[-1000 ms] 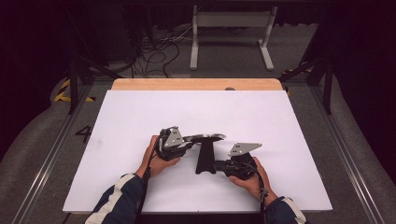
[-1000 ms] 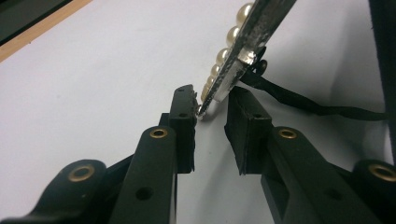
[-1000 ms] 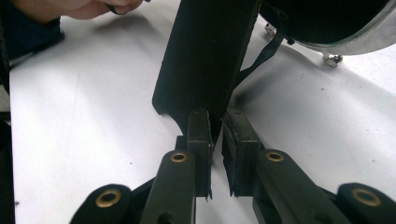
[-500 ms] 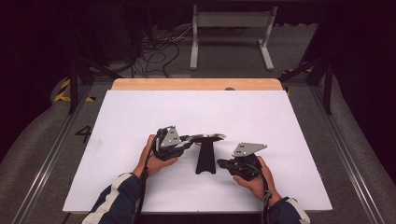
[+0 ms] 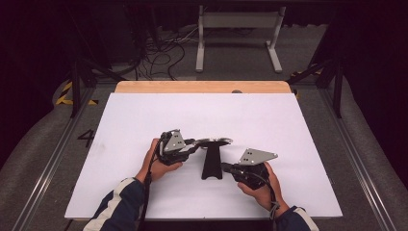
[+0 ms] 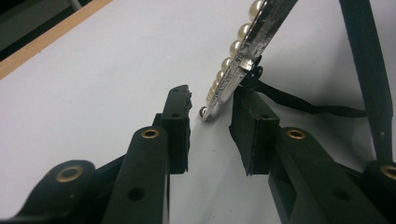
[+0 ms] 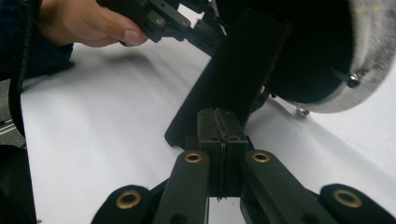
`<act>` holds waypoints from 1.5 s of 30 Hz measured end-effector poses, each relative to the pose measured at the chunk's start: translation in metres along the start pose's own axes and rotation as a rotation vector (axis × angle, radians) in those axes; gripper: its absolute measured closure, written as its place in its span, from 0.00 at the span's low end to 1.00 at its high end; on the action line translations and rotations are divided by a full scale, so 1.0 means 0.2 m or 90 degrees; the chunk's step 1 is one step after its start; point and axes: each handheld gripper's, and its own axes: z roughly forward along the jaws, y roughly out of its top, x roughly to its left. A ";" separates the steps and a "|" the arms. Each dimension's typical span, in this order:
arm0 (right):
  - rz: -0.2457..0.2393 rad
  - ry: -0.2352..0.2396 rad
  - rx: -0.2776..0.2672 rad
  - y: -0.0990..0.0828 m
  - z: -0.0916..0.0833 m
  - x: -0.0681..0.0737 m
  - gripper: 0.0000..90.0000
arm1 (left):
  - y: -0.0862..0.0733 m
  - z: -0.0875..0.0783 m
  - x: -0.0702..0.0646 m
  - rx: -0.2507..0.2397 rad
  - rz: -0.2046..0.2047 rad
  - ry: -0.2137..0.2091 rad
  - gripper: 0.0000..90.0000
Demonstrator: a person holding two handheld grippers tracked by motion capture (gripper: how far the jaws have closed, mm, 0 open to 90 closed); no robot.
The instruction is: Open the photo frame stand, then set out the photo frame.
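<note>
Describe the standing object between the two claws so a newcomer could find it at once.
On the white table sheet, look near the front middle, between the person's hands. There a pearl-edged round mirror stands on a black stand, its silver rim between the left claw's open jaws.

A stand [image 5: 210, 161] with a pearl-edged disc [image 5: 215, 141] on top is being flanked on the white table [image 5: 288, 125] by the left gripper [image 5: 190, 147] at the disc's left edge and the right gripper [image 5: 226, 167] just right of its base.

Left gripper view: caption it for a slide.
Open black left gripper straddling the pearl-edged silver frame above the white table.
</note>
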 end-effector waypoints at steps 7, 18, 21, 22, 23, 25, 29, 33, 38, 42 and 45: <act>0.001 -0.009 -0.017 0.01 0.02 0.03 1.00 | 0.01 -0.01 0.00 -0.004 0.003 0.001 0.74; -0.009 -0.059 -0.058 0.06 0.11 0.15 1.00 | 0.00 0.06 0.00 0.001 -0.016 -0.009 0.72; -0.011 -0.073 -0.057 0.07 0.18 0.20 1.00 | 0.00 0.07 0.00 0.004 -0.019 -0.010 0.73; -0.012 -0.077 -0.049 0.07 0.21 0.22 1.00 | 0.00 0.08 0.00 0.005 -0.019 -0.010 0.73; -0.011 -0.082 -0.045 0.07 0.23 0.23 1.00 | 0.00 0.08 0.00 0.005 -0.017 -0.012 0.74; -0.008 -0.091 -0.037 0.06 0.28 0.25 1.00 | 0.00 0.08 0.00 0.007 -0.016 -0.010 0.74; -0.001 -0.111 -0.015 0.04 0.35 0.28 1.00 | 0.00 0.08 -0.01 0.012 -0.005 -0.009 0.80; 0.004 -0.141 -0.002 0.03 0.36 0.29 1.00 | 0.00 0.08 -0.02 0.016 -0.001 -0.003 0.83; 0.024 -0.131 0.001 0.02 0.35 0.26 1.00 | 0.00 0.07 -0.02 0.022 0.004 0.000 0.84; 0.029 -0.143 0.012 0.01 0.32 0.24 1.00 | 0.00 0.06 -0.03 0.022 0.007 0.003 0.85; 0.033 -0.143 0.015 0.01 0.31 0.24 1.00 | 0.00 0.06 -0.04 0.023 0.015 0.015 0.85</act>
